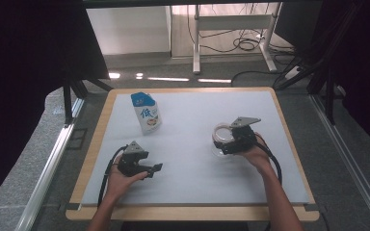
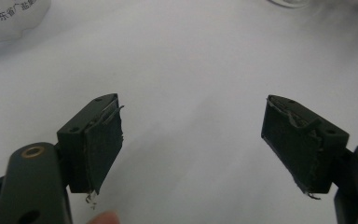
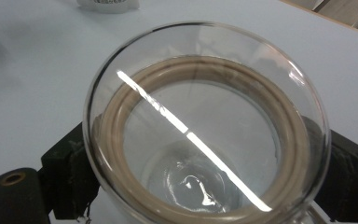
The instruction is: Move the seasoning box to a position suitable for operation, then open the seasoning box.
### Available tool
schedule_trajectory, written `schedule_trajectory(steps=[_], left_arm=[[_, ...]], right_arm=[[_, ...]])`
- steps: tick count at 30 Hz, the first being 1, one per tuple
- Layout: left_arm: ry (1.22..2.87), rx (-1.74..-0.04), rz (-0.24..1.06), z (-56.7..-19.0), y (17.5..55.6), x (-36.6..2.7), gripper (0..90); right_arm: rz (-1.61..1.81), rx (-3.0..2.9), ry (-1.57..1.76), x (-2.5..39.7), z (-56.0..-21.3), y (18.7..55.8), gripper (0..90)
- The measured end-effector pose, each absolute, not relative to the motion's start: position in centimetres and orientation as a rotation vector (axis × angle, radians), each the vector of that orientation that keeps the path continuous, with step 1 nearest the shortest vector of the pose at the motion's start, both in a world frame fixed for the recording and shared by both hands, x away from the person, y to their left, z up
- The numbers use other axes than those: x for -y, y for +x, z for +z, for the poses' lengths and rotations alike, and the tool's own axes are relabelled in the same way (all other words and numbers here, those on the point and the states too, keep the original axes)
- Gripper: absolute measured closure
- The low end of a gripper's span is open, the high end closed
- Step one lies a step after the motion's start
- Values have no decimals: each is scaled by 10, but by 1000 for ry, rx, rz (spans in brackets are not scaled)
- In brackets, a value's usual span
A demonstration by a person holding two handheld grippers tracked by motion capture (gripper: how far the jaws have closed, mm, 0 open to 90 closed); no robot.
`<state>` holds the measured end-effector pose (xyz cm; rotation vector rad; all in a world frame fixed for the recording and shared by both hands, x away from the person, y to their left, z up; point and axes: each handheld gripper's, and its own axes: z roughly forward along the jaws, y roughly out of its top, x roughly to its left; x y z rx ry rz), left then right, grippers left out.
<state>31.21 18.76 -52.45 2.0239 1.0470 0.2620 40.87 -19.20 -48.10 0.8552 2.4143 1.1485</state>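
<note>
The clear glass jar (image 1: pixel 220 139) stands upright at the table's three o'clock, mouth open. A beige ring (image 3: pixel 205 135) runs round the inside just below its flared rim, and a strip of light glints across the glass. The black pads (image 3: pixel 72 172) of the right gripper (image 1: pixel 229 144) press its sides at nine and three o'clock.

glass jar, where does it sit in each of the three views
High view: the glass jar stands right of centre on the white table, between the jaws of the right gripper.
Left gripper view: a clear edge at the top right looks like the jar, too cropped to be sure.
Right gripper view: the jar takes up the middle, mouth up, a jaw on either side.
Shared landmark: the milk pouch.
</note>
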Motion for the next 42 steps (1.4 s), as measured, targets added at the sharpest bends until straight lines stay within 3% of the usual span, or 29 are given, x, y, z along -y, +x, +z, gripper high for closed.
schedule_trajectory(steps=[7, 13, 17, 21, 22, 24, 26, 27, 29, 30, 31, 33, 36, 42], left_arm=[[2021, -1039, 263, -524, 313, -189, 201], [2019, -1031, 264, -523, 314, -188, 201], [2016, -1045, 269, -523, 313, -189, 201], [2019, -1047, 273, -523, 313, -188, 201], [2019, -1047, 273, -523, 313, -188, 201], [2016, -1045, 278, -522, 313, -188, 201], [2015, -1046, 280, -523, 313, -188, 201], [2017, -1046, 276, -523, 313, -188, 202], [2022, -1047, 265, -524, 314, -189, 203], [2024, -1047, 263, -525, 315, -189, 203], [2028, -1045, 260, -526, 315, -188, 203], [2028, -1045, 261, -526, 315, -188, 203], [2026, -1046, 264, -526, 315, -188, 203], [2001, -1063, 255, -525, 314, -190, 224]], right_arm=[[1192, -2323, 904, 198, -469, 401, 12], [1287, -2226, 908, 212, -447, 384, 33], [1382, -2166, 898, 226, -442, 374, 131], [1407, -2095, 961, 237, -442, 370, 286], [1407, -2095, 961, 237, -442, 370, 286], [1432, -2058, 990, 246, -444, 370, 420], [1439, -2059, 991, 248, -445, 370, 451], [1438, -2052, 1001, 250, -445, 370, 542], [1416, -2034, 1018, 251, -445, 369, 641], [1416, -2034, 1018, 251, -445, 369, 641], [1408, -2025, 1035, 252, -446, 369, 752], [1401, -2027, 1034, 252, -447, 369, 830], [1380, -2039, 1032, 250, -449, 370, 893], [1317, -2077, 1020, 244, -455, 372, 898]])
